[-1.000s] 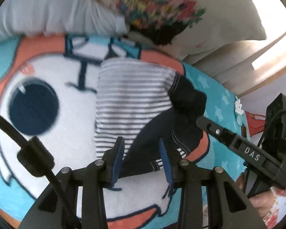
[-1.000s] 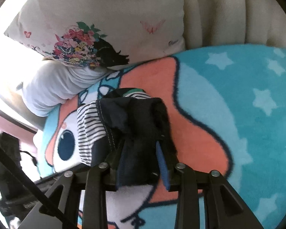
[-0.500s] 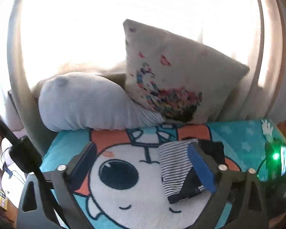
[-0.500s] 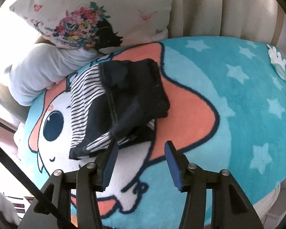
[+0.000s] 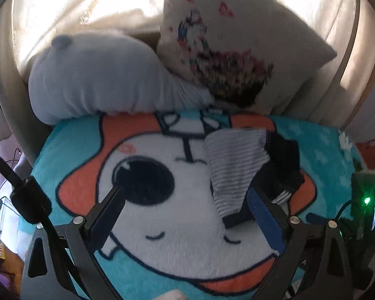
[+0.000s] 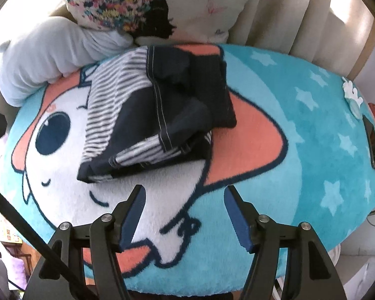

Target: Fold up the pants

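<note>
- Folded navy-and-striped pants (image 6: 157,115) lie bundled on the cartoon blanket (image 6: 300,155), just below the floral pillow (image 6: 142,2).
- Left gripper (image 5: 185,200) spread wide, empty.
- Right gripper (image 6: 183,196) spread wide, empty, short of the pants.

Both views are taken from above and in front, facing the cushions at the back. The cartoon blanket (image 5: 162,225) and folded pants (image 6: 157,115) are shared, seen nearer in the right view.
</note>
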The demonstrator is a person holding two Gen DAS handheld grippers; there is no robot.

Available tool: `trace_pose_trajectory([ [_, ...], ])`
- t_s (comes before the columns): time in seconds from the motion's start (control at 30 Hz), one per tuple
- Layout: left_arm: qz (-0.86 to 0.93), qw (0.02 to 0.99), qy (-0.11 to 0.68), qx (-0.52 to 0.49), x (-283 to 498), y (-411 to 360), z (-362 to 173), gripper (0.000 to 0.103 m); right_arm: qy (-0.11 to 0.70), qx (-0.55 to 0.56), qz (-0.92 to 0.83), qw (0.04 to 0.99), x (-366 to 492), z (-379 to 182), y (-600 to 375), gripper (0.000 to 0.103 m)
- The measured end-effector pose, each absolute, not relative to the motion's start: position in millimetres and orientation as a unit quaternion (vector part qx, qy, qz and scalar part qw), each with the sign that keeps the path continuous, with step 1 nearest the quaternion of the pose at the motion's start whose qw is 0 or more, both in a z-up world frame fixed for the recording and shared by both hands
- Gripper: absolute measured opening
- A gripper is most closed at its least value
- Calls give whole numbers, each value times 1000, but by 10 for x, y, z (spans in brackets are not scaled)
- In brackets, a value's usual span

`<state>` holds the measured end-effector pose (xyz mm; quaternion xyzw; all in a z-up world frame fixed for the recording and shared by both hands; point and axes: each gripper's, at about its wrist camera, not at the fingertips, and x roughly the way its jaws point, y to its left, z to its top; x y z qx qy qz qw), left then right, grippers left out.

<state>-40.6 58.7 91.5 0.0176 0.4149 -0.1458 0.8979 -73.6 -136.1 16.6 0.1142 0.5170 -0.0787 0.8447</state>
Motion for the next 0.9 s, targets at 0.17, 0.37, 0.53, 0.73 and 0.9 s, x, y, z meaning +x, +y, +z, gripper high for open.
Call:
trace_pose_trajectory([
  [0.17,-146,881,448,29,-444,436,760,98,528,115,-76,838,-717,107,-1429,69],
  [0.37,-140,871,471,30,-488,256,671,98,528,105,-66,840,-712,84,-1549,70],
  [0.53,-131,863,487,26,-540,128,610,98,533,94,-50,840,-729,40,-1627,70],
  [0.73,-120,859,498,22,-624,22,554,98,537,84,-32,839,-743,-14,-1697,70],
  [0.9,-109,857,503,21,-700,-54,542,98,543,72,-13,837,-767,-63,-1692,70],
])
